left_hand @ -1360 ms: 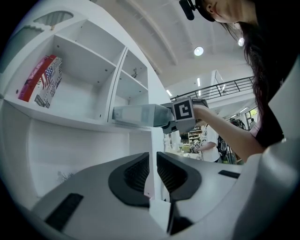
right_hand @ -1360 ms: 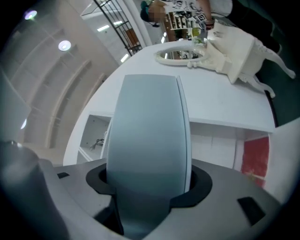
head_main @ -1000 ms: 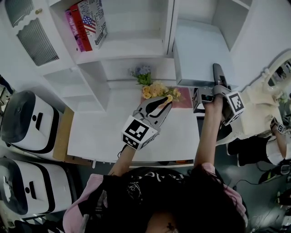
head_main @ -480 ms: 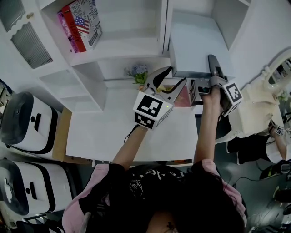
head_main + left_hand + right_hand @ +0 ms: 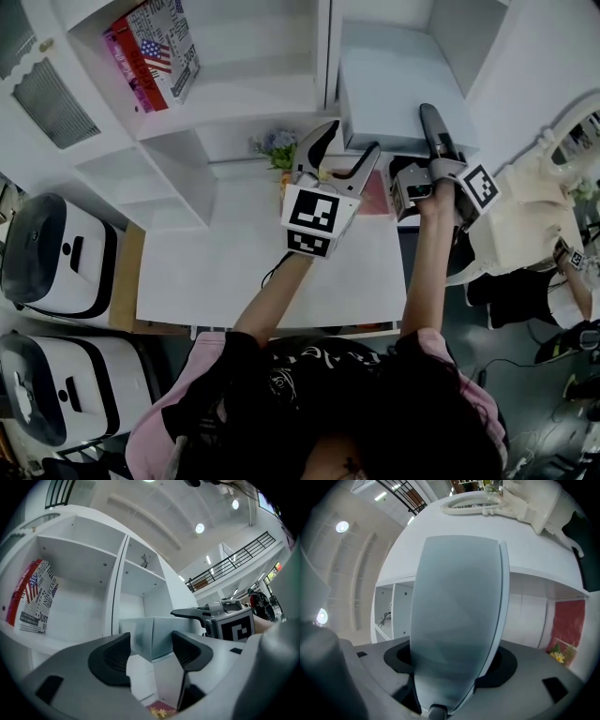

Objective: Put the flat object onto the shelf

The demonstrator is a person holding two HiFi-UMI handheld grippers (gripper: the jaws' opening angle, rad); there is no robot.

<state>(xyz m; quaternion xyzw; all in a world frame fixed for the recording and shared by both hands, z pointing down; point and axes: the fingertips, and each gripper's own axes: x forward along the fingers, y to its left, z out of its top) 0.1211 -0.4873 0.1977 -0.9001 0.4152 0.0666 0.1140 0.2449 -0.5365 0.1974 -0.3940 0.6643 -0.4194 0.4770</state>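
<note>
Right gripper [image 5: 429, 117] pinches pale grey-blue flat panel [image 5: 403, 84] before white shelf unit [image 5: 234, 94]. Left gripper [image 5: 347, 142] just spread wide, nothing gripped.

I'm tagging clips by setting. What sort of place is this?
Probably a mock study corner inside a large hall: a white shelf unit with books, a white desk with flowers, and a high ceiling with a balcony railing in the left gripper view.
</note>
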